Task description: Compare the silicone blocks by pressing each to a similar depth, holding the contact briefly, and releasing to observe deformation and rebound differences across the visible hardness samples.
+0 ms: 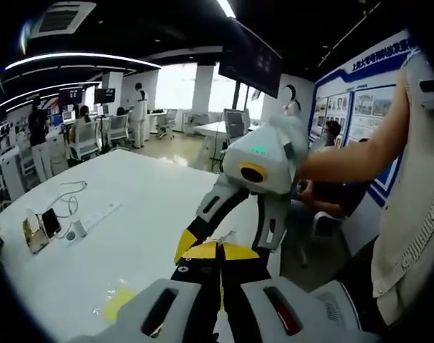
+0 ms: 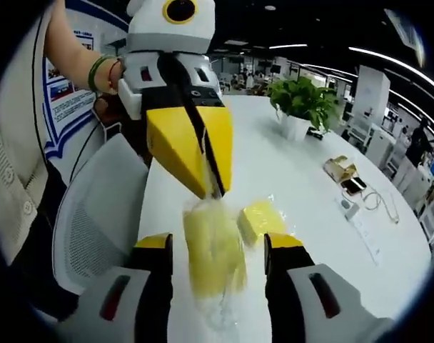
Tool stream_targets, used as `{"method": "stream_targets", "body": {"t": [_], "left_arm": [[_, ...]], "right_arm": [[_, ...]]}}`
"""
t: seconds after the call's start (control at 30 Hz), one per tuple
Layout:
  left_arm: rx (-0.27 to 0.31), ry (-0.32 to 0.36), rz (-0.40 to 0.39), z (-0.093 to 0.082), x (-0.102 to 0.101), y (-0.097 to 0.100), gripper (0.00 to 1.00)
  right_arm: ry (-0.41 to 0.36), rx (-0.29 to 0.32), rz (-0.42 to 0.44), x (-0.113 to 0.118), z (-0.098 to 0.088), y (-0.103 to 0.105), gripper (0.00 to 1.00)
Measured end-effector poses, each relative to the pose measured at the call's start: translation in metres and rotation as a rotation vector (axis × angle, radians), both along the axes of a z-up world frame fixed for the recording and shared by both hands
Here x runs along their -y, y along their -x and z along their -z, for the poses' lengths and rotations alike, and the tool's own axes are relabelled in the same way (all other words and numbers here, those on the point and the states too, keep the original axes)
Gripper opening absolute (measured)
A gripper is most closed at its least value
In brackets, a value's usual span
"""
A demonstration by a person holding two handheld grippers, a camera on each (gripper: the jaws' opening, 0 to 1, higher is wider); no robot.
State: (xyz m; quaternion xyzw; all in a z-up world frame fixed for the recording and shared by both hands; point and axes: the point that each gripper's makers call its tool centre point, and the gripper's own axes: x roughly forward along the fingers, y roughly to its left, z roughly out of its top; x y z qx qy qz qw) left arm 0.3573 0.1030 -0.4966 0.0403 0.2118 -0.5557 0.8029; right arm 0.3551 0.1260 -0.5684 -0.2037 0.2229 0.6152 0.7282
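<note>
Two yellow blocks lie on the white bench [image 2: 324, 214] in the right gripper view: a long near block [image 2: 211, 254], blurred, between that view's own jaws, and a squarer far block [image 2: 260, 218] just beside it. The left gripper [image 2: 211, 187] comes down from above with its yellow jaws closed to a point, the tip at or touching the near block's top end. The right gripper [image 2: 217, 246] has its jaws wide, straddling the near block without clamping it.

In the left gripper view the left gripper [image 1: 218, 251] shows its jaws together, with the right gripper [image 1: 228, 239] just ahead and a yellow block [image 1: 118, 304] low on the bench.

To do this step well, I judge the left tip should press straight down, not sideways, so the block does not slide. Hold steady briefly, then lift cleanly and watch the dent recover. Match that depth on the far block. The right jaws could steady the block if it shifts.

A plant [image 2: 303, 103] and phones [image 2: 349, 179] sit well apart.
</note>
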Motion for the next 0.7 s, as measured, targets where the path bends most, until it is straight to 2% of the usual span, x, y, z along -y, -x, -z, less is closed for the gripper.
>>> {"method": "stream_targets", "body": {"t": [0.13,0.2,0.27,0.4,0.7], "left_arm": [[-0.027,0.007,-0.004,0.006,0.004,0.001,0.0],[-0.035,-0.003,-0.006,0.011,0.007,0.0,0.0],[-0.039,-0.008,-0.015,0.017,0.009,-0.002,0.0],[-0.072,-0.001,-0.04,0.026,0.012,-0.009,0.0],[-0.112,0.035,-0.097,0.045,0.027,-0.04,0.0]], "right_arm": [[0.0,0.023,0.056,0.018,-0.001,-0.001,0.49],[-0.025,0.022,0.088,0.023,-0.004,-0.001,0.49],[-0.057,0.054,0.136,0.032,-0.007,-0.004,0.5],[-0.089,0.051,0.191,0.044,-0.007,0.0,0.55],[-0.132,-0.018,0.336,0.077,0.008,0.011,0.6]]}}
